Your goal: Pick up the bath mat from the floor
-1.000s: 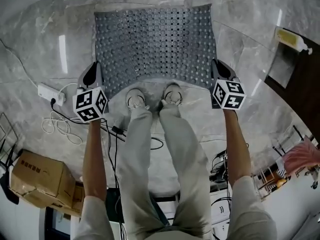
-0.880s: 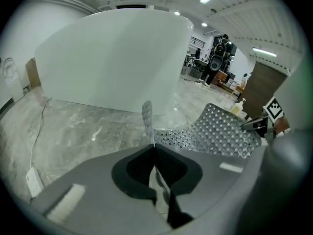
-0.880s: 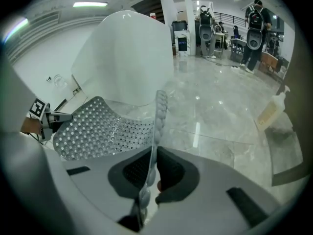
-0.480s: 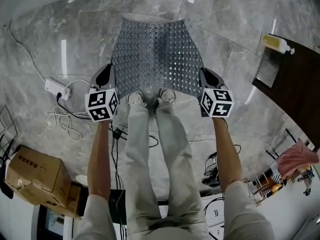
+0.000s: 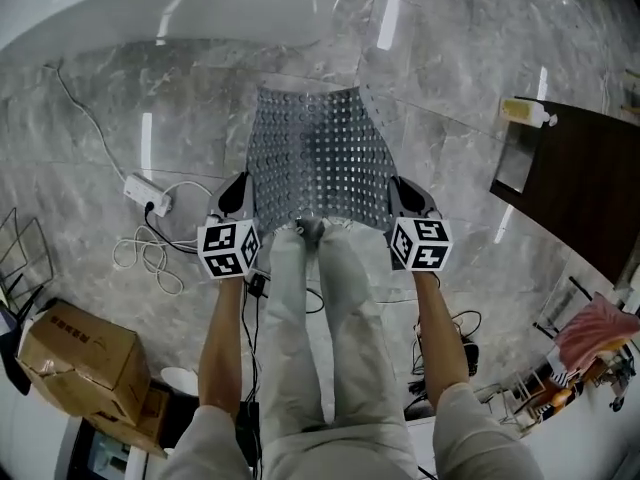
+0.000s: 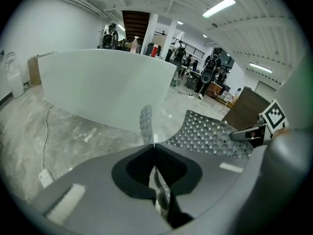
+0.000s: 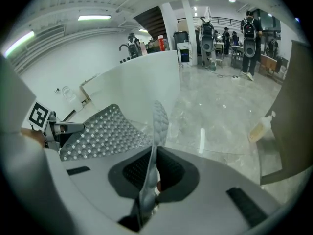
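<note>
Head view: the perforated grey bath mat point(image 5: 318, 163) hangs at picture centre, its near edge held up above the marble floor point(image 5: 450, 88), stretched between two claws. The left claw point(image 5: 237, 194) is pressed together on the mat's 8 o'clock corner. The right claw point(image 5: 399, 194) pinches the 4 o'clock corner in the same way. Each gripper view shows mat edge clamped between the jaws. The person's legs point(image 5: 320, 318) stand at 6 o'clock of the mat. A white bathtub point(image 5: 150, 8) lies at 11 o'clock, a power strip point(image 5: 147, 195) at 9 o'clock, a cardboard box point(image 5: 80, 353) at 8 o'clock, and a bottle point(image 5: 527, 113) on a dark cabinet point(image 5: 570, 178) at 2 o'clock.
</note>
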